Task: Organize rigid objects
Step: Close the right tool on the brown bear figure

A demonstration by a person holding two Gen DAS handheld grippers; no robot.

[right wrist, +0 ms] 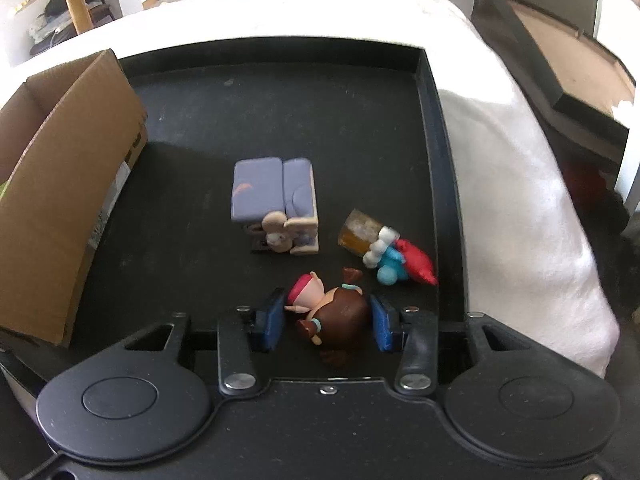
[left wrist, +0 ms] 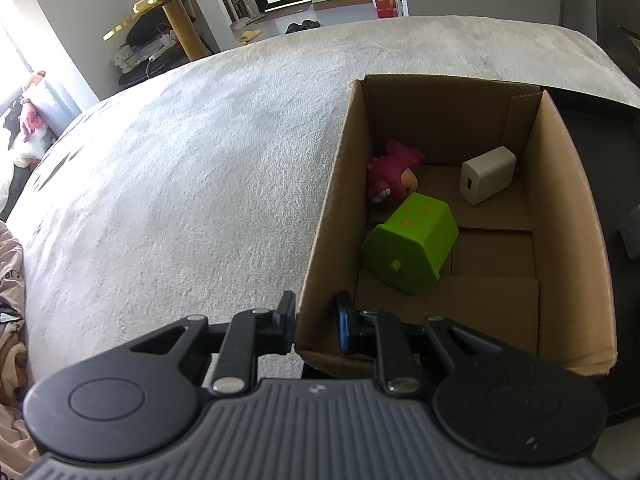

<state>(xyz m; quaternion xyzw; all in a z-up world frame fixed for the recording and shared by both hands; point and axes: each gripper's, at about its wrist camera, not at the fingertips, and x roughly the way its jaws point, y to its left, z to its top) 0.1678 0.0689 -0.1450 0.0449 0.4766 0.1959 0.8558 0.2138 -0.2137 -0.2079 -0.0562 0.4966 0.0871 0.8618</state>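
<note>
Two hand-held grippers work at a cardboard box and a black tray of small toys.

Left wrist view: the left gripper (left wrist: 316, 322) straddles the cardboard box (left wrist: 324, 216) wall, whether pinching is unclear; inside lie a green block (left wrist: 412, 248), pink figure (left wrist: 390, 174) and white charger (left wrist: 486, 180).
Right wrist view: the right gripper (right wrist: 326, 322), spread, flanks a brown figurine (right wrist: 334, 312) lying on the black tray (right wrist: 280, 120); its lower end is partly hidden.

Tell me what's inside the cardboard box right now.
Inside the cardboard box: a pink figure, a green block toy lying on its side against it, and a white charger. The near wall hides the closest floor strip.
</note>
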